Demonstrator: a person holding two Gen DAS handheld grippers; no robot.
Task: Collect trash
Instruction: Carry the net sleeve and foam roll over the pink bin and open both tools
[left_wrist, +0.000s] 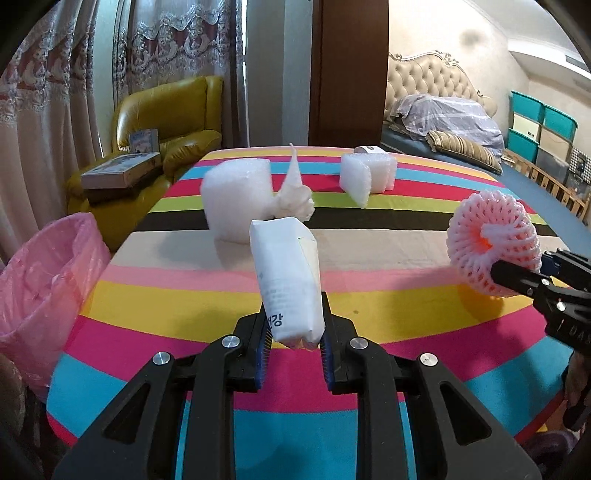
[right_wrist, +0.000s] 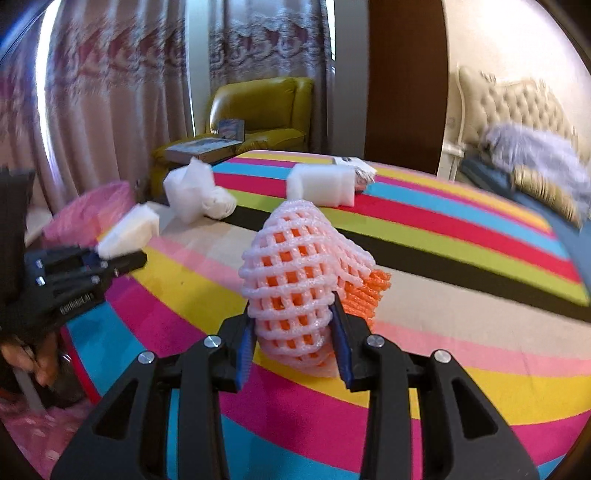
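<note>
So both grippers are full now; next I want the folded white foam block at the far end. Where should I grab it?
Grip the foam block across its broad flat faces, coming from the near side: it stands on edge, with clear tablecloth in front.

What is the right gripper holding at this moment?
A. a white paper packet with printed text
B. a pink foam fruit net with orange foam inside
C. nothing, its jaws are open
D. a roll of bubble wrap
B: in the right wrist view the right gripper has its jaws closed on the pink foam net, while the white packet sits in the left gripper.
</note>
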